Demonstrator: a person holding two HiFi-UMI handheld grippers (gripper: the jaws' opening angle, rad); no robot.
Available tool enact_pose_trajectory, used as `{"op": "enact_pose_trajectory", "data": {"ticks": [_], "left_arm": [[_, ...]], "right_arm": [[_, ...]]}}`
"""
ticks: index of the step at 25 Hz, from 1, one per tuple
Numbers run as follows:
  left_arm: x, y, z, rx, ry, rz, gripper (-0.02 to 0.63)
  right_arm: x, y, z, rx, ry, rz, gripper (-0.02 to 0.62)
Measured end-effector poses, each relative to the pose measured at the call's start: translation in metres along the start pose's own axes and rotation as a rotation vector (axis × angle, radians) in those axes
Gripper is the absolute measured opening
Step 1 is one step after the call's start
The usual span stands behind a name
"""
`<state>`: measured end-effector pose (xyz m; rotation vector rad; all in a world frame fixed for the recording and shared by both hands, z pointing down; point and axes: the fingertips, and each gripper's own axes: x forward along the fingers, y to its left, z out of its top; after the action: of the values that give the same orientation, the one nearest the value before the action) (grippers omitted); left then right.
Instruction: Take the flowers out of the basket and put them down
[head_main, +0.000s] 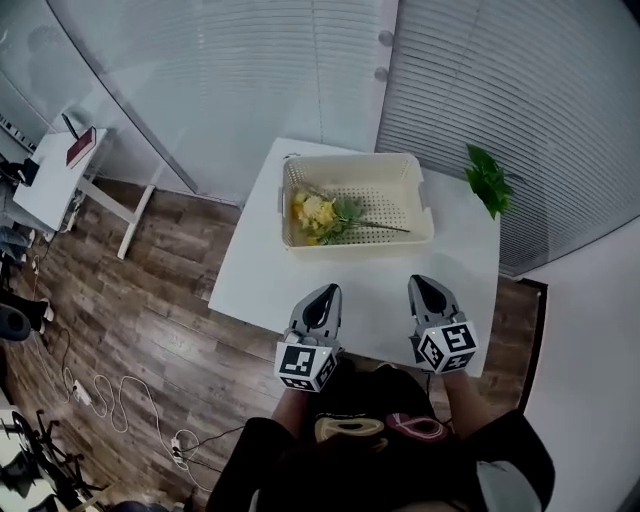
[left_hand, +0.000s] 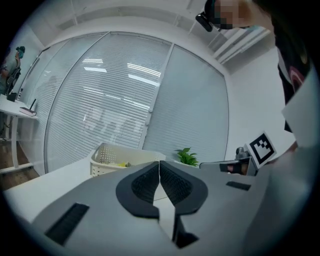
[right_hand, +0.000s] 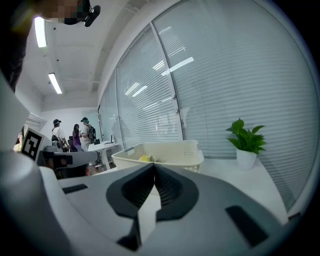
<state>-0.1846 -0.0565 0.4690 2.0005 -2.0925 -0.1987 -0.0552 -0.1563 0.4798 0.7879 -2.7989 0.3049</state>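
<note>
Flowers (head_main: 325, 213) lie in the basket (head_main: 350, 157), ahead of the left tool (head_main: 324, 293) and right tool (head_main: 426, 286), both closed and empty. Open one before reaching in; grip the stem.

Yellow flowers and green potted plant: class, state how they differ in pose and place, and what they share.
The yellow flowers lie flat inside the cream perforated plastic basket; the green potted plant stands upright outside it, at the far right corner of the white table. The flowers carry yellow blooms; the plant shows only leaves. Both have green foliage.
</note>
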Motion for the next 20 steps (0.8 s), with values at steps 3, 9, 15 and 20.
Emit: {"op": "enact_pose_trajectory", "data": {"ticks": [3,9,15,20], "left_arm": [[-0.002,0.026,0.006,-0.005,0.003,-0.002,0.018],[-0.009,0.053,0.014,-0.023,-0.001,0.006,0.018],[-0.013,0.065,0.018,-0.032,-0.006,0.017,0.018],[-0.015,0.072,0.023,-0.042,-0.017,0.047,0.018]], "right_arm": [[0.012,0.006,0.02,-0.037,-0.023,-0.012,0.011],[0.037,0.015,0.062,-0.184,0.002,0.014,0.108],[0.07,0.028,0.089,-0.258,0.04,0.137,0.186],[0.102,0.04,0.096,-0.328,0.103,0.253,0.225]]}}
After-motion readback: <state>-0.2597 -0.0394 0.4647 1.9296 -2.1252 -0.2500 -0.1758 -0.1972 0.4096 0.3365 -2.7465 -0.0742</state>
